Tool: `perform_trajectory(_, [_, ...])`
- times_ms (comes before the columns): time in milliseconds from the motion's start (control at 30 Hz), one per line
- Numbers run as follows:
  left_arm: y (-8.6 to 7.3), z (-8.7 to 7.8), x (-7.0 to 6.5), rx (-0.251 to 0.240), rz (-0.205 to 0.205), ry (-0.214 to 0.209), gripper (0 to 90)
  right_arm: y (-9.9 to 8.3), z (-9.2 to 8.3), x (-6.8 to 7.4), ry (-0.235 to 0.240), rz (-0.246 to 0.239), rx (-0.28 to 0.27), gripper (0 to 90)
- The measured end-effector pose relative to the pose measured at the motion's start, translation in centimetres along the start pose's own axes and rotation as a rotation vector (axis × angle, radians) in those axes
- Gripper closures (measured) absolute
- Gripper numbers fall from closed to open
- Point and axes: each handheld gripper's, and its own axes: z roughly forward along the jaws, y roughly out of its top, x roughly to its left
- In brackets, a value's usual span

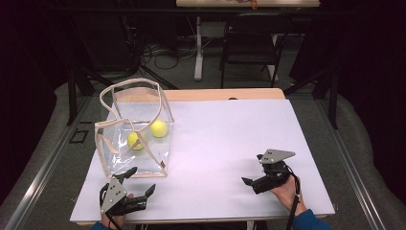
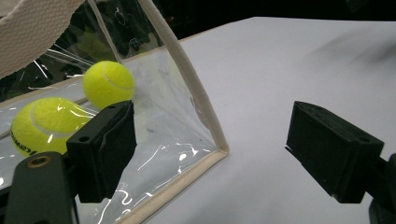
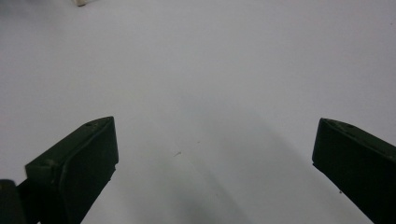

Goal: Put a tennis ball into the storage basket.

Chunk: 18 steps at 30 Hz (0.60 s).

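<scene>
Ahead of my right gripper point(image 1: 254, 168) the white table point(image 1: 230, 139) lies bare, so I can pass freely across its middle and right side. My left gripper point(image 1: 141, 181) has the clear bag point(image 1: 139, 143) just in front, its near corner point(image 2: 219, 151) between my spread jaws; right of it is free.

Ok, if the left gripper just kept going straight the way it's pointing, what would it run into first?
Most likely the clear tote bag: the open left gripper points at the bag's near bottom corner, with its cream trim straight ahead between the jaws. The two tennis balls sit behind the plastic wall. Depth is hard to judge.
</scene>
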Motion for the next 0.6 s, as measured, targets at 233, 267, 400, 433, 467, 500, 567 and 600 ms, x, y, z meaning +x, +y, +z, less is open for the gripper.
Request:
perform_trajectory(233, [0.0, 0.0, 0.0, 0.000, 0.003, -0.001, 15.7, -1.3, -0.4, 0.2, -0.018, 0.012, -0.021, 0.0])
perform_trajectory(267, [0.0, 0.0, 0.0, 0.000, 0.003, -0.001, 15.7, -1.5, -0.5, 0.2, -0.020, 0.015, -0.022, 0.0])
perform_trajectory(400, [0.0, 0.0, 0.0, 0.001, 0.003, -0.001, 15.7, -2.3, -0.7, 0.4, -0.035, 0.022, -0.028, 0.0])
perform_trajectory(433, [0.0, 0.0, 0.0, 0.001, 0.003, -0.001, 15.7, -2.5, -0.8, 0.5, -0.038, 0.027, -0.032, 0.0])
perform_trajectory(467, [0.0, 0.1, 0.0, 0.002, 0.005, 0.000, 15.7, -2.7, -0.9, 0.5, -0.044, 0.028, -0.035, 0.0])
perform_trajectory(500, [0.0, 0.1, 0.0, 0.002, 0.003, 0.000, 15.7, -2.9, -0.9, 0.5, -0.045, 0.032, -0.036, 0.0])
perform_trajectory(567, [-0.1, 0.1, -0.1, 0.004, 0.003, -0.001, 15.7, -3.2, -1.1, 0.6, -0.053, 0.036, -0.037, 0.0])
perform_trajectory(600, [-0.1, 0.1, -0.1, 0.005, 0.004, -0.001, 15.7, -3.4, -1.1, 0.6, -0.055, 0.035, -0.040, 0.0])
